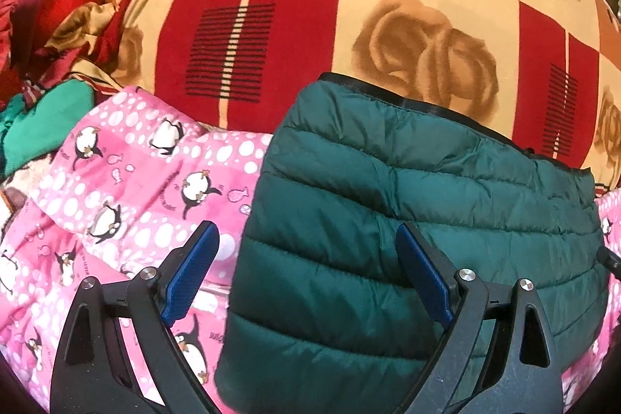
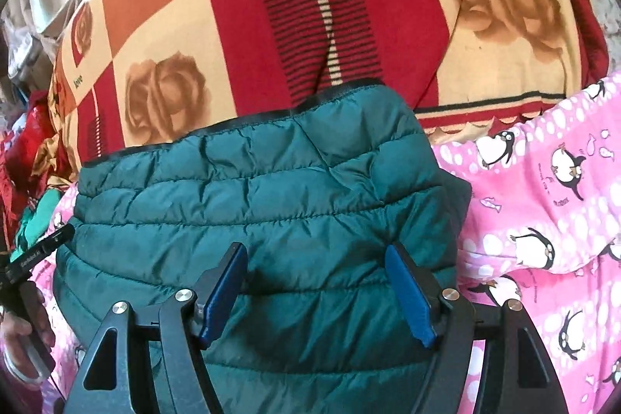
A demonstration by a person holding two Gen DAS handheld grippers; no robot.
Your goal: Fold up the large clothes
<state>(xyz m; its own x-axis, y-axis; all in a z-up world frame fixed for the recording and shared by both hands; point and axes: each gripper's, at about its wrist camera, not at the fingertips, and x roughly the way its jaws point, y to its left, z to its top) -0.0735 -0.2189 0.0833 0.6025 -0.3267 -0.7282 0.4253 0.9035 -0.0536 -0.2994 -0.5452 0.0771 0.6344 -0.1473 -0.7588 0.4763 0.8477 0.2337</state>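
Observation:
A dark green quilted puffer jacket [image 1: 407, 220] lies folded into a compact block on a pink penguin-print blanket [image 1: 128, 204]. It also shows in the right wrist view [image 2: 264, 204] on the same blanket [image 2: 543, 204]. My left gripper [image 1: 306, 239] is open and empty, hovering over the jacket's left edge. My right gripper [image 2: 316, 255] is open and empty, over the jacket's near right part. The left gripper's body [image 2: 35, 255] shows at the left edge of the right wrist view.
A red, orange and cream blanket [image 1: 295, 26] with roses and "love" print rises behind the jacket, also in the right wrist view [image 2: 310, 6]. A heap of red and green clothes [image 1: 46, 57] lies at the far left.

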